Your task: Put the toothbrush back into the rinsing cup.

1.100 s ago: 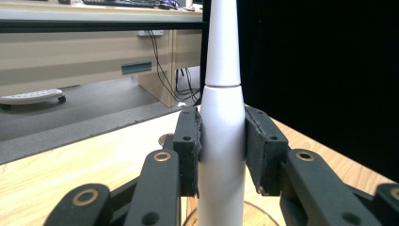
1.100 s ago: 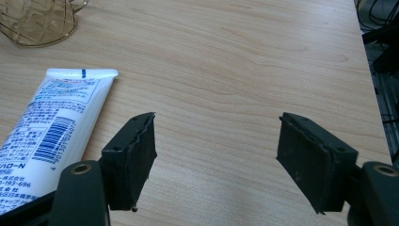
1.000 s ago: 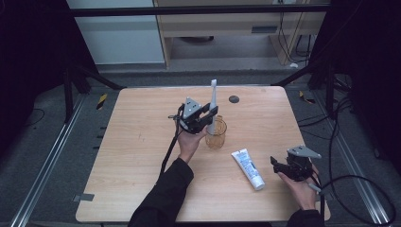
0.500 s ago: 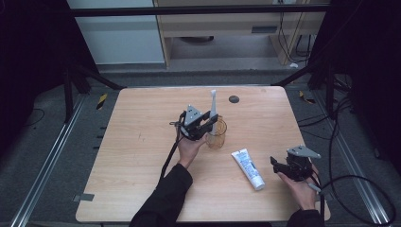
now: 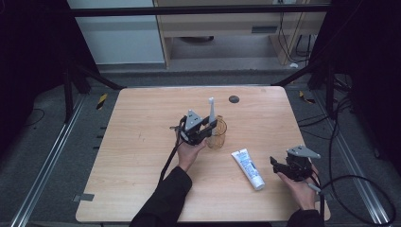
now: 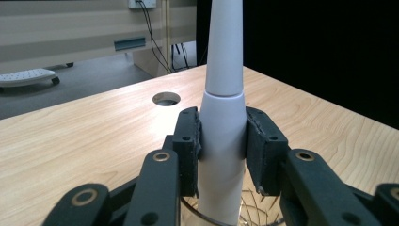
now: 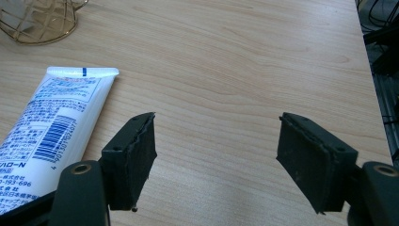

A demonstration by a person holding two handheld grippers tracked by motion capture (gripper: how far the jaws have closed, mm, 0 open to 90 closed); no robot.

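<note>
While the left tongs (image 6: 221,141) are clamping the white, tapered plastic toothbrush handle (image 6: 223,117) upright, its lower end is sitting inside the gold wire-mesh cup (image 5: 218,135) near the middle of the light wooden table (image 5: 142,142). Well apart, the right tongs (image 7: 216,150) are hovering open and empty beside the white toothpaste tube (image 7: 51,122) lying flat.

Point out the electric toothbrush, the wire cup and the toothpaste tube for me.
electric toothbrush (image 6: 222,141): left gripper view, white handle between the claw's pads.
wire cup (image 5: 219,137): high view, gold wire wall.
toothpaste tube (image 5: 248,167): high view, middle of the printed white body.
</note>
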